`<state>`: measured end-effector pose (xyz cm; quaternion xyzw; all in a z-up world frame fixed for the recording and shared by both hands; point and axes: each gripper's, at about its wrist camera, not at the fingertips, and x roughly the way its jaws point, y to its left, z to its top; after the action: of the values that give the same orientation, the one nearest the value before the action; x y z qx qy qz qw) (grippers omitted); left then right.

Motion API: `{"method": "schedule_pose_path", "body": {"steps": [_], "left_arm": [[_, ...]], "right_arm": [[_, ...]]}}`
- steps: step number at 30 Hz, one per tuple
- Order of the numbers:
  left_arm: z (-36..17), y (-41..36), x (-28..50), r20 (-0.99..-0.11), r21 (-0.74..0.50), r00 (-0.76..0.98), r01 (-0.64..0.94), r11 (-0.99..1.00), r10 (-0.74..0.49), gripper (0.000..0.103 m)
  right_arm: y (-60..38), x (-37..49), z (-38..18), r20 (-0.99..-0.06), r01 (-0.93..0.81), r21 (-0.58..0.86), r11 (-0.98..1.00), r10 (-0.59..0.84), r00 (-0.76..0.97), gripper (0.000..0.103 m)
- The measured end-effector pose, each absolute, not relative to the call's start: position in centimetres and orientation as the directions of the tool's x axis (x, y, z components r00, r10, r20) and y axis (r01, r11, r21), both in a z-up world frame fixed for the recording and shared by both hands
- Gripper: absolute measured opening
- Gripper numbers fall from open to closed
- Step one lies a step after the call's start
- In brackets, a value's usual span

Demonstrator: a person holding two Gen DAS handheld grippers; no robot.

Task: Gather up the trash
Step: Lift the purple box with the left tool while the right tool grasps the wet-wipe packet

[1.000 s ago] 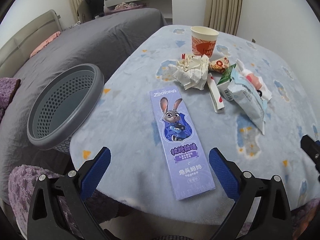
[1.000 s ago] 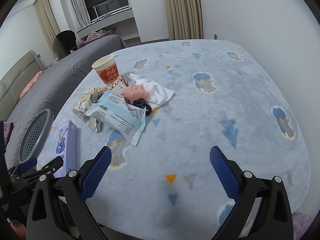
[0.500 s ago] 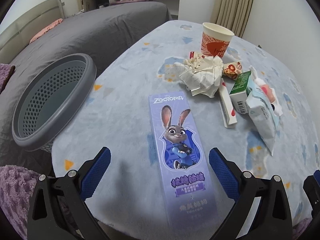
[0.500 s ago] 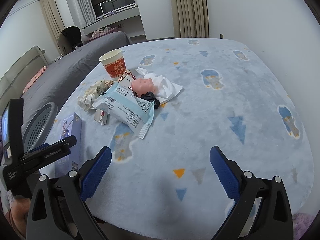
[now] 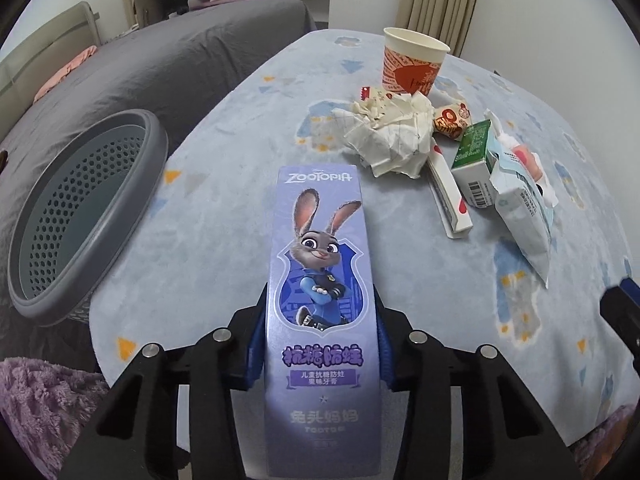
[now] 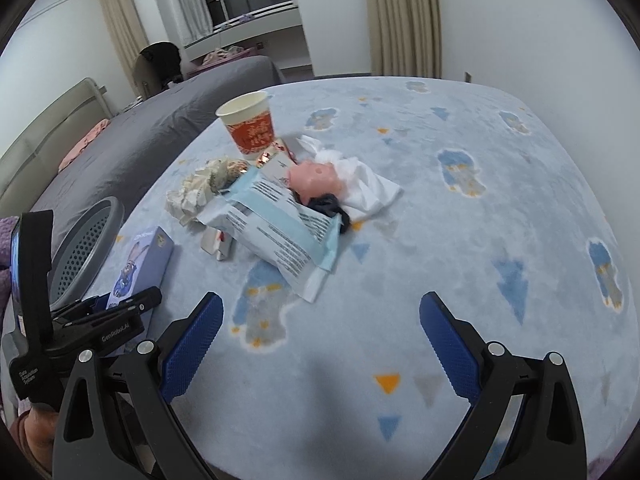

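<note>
Left tongs (image 5: 322, 344) clamp the near end of the Zootopia toothpaste box (image 5: 320, 280), lying on the blue-blanketed surface (image 5: 224, 216) beside the grey basket (image 5: 80, 208). Right tongs (image 6: 320, 344) gape, holding nothing.

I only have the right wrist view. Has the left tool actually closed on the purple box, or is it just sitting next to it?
Observer: Closed. In the left wrist view the left tool pinches the purple box across its two long sides.
Operator: Is anything hidden behind the white packet?
Observer: Yes. A green and white carton sits right beside the white packet, between it and the crumpled paper.
Operator: Anything in the basket?
Observer: The basket leans with its opening toward the table, and the part of its inside that shows holds nothing.
</note>
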<state>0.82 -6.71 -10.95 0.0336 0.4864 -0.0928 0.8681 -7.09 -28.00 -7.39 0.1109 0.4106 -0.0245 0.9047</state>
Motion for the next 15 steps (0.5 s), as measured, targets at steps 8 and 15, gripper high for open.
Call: {"method": "schedule_pose_path", "body": {"steps": [8, 15], "left_arm": [[-9.2, -4.5, 0.8, -0.818, -0.01, 0.564, 0.185, 0.983, -0.114, 0.043], [-8.7, -4.4, 0.9, -0.807, 0.003, 0.577, 0.213, 0.977, -0.123, 0.043]], "right_arm": [[-26.3, -1.8, -8.1, -0.767, 0.008, 0.093, 0.996, 0.066, 0.638, 0.094], [-25.2, 1.1, -9.9, -0.794, -0.002, -0.004, 1.0, -0.002, 0.608, 0.094]]}}
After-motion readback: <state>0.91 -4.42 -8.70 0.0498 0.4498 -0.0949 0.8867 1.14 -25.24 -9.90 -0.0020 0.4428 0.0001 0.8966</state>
